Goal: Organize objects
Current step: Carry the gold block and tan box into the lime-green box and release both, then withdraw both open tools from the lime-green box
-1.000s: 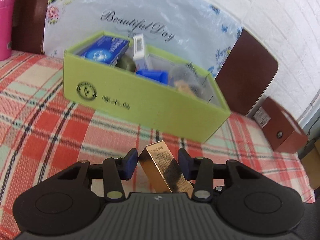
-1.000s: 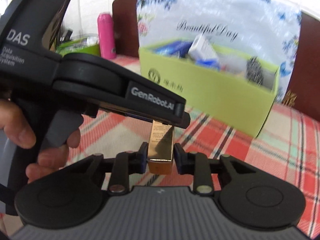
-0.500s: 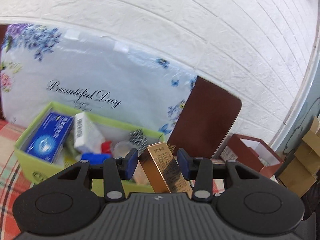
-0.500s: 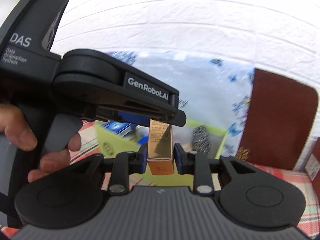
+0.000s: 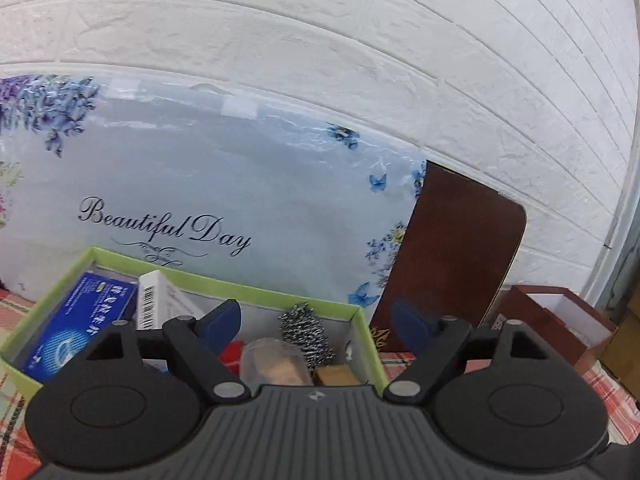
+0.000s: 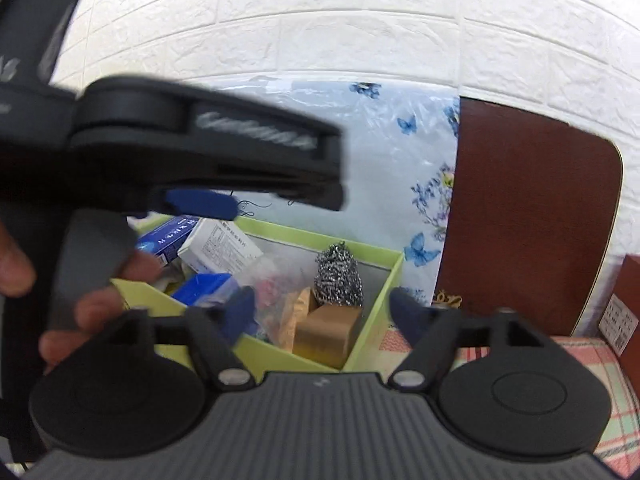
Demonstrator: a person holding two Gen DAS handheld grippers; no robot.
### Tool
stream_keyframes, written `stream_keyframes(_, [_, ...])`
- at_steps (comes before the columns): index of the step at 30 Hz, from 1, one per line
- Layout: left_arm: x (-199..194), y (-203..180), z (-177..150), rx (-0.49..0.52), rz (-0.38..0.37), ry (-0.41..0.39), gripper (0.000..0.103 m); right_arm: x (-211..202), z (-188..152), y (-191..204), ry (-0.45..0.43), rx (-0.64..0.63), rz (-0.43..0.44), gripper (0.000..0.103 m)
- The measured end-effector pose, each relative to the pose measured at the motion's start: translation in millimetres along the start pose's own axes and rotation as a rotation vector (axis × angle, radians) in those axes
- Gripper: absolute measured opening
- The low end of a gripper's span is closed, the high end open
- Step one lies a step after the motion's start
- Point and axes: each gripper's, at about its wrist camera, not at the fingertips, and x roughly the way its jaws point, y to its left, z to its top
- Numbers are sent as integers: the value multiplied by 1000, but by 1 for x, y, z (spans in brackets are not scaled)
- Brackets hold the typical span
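Gold carton [image 6: 325, 330] sits in the green box's [image 6: 374, 312] right end beside the steel scrubber [image 6: 339, 276], both grippers [image 5: 316, 322] [image 6: 320, 308] wide open, empty (I'd guess light, stiff, slick; re-grip across flat sides).

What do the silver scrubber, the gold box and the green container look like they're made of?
The silver scrubber looks like coiled steel wire: shiny grey tangled strands. The gold box seems to be cardboard with a metallic gold finish, judging by its sharp folded edges. The green container looks like matte paperboard, with thin, flat walls and a grey inside.
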Motion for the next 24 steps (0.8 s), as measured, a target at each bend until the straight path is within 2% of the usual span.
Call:
stream_keyframes(3, [-15,12,-10,-35,-23,-22,88,-3,-7,-2,10,52,-3,99])
stream_keyframes(7, [-27,20,-18,-63,14,7,89,-11,-13,1,49,86,0,103])
stream_keyframes(13, [-49,23,-22,-71,86,21,90,-21,-8,3,83,96,-30,103])
stream_keyframes(17, [-66,18,-20,-37,163,51,90,-38,-1,13,102,70,-43,103])
stream_keyframes(24, [-103,10,-21,19,252,88,90,-78,11,35,155,10,-55,103])
